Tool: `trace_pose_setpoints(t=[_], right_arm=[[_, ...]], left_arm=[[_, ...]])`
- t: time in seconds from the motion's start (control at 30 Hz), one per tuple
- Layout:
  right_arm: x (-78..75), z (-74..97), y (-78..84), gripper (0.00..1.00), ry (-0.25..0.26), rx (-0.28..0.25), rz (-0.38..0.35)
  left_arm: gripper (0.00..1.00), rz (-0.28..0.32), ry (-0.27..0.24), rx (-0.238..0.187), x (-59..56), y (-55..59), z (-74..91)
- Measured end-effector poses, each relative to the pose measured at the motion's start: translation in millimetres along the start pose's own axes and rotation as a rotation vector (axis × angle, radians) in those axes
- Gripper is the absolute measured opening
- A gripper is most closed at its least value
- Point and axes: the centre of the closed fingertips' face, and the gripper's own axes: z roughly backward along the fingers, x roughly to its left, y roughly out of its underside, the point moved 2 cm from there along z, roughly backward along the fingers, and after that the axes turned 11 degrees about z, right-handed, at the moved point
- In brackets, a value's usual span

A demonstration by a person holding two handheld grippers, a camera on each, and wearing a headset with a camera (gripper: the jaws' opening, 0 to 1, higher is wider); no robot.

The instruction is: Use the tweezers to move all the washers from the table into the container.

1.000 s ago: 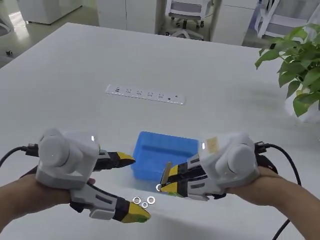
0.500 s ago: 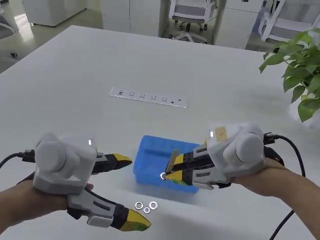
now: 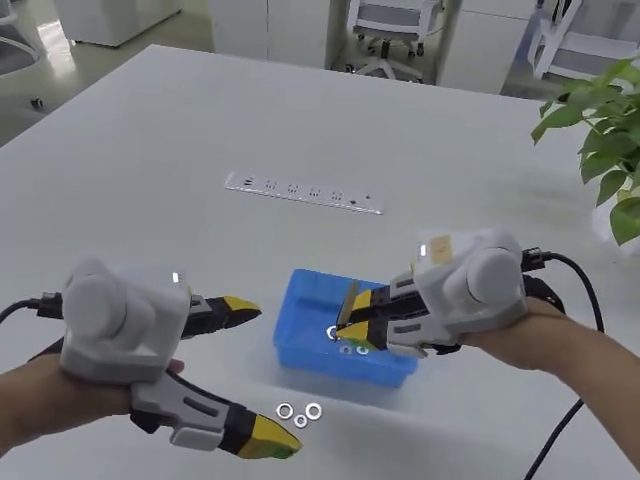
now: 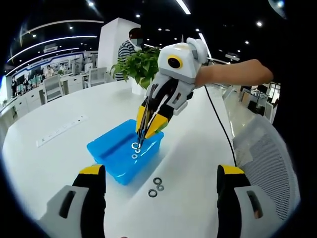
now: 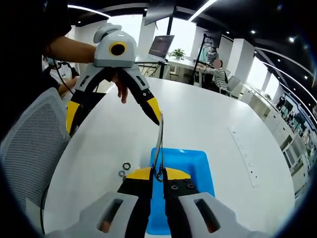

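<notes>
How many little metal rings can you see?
6. Three washers lie together on the table beside the bin; two lie in the bin; one hangs from the tweezers over it. Others may be hidden.

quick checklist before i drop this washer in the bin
1. Metal tweezers clamped in right gripper: ok.
2. Small silver washer at the tweezers' tip: ok.
3. Tip inside the rim of the blue plastic container: ok.
4. Left gripper open, clear of the container: ok.
5. Tip's height above the container floor: cannot tell.
6. White table cleared: not ok, three silver washers remain.
</notes>
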Motion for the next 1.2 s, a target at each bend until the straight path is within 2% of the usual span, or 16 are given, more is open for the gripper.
trace_pose_setpoints(t=[0.77,1.07,1.2], right_arm=[[-9.8,-32.7,30.8,0.09,-0.047,0.03,-0.058],[-8.0,-40.4,40.7,0.09,-0.064,0.044,-0.076],[-8.2,-42.3,44.0,0.09,-0.066,0.046,-0.087]], left_arm=[[0.96,-0.009,-0.021,-0.011,16.0,-8.9,-0.4],[0.84,-0.044,-0.036,-0.039,26.0,-19.9,-3.9],[0.72,-0.067,-0.039,-0.042,29.1,-25.0,-7.2]])
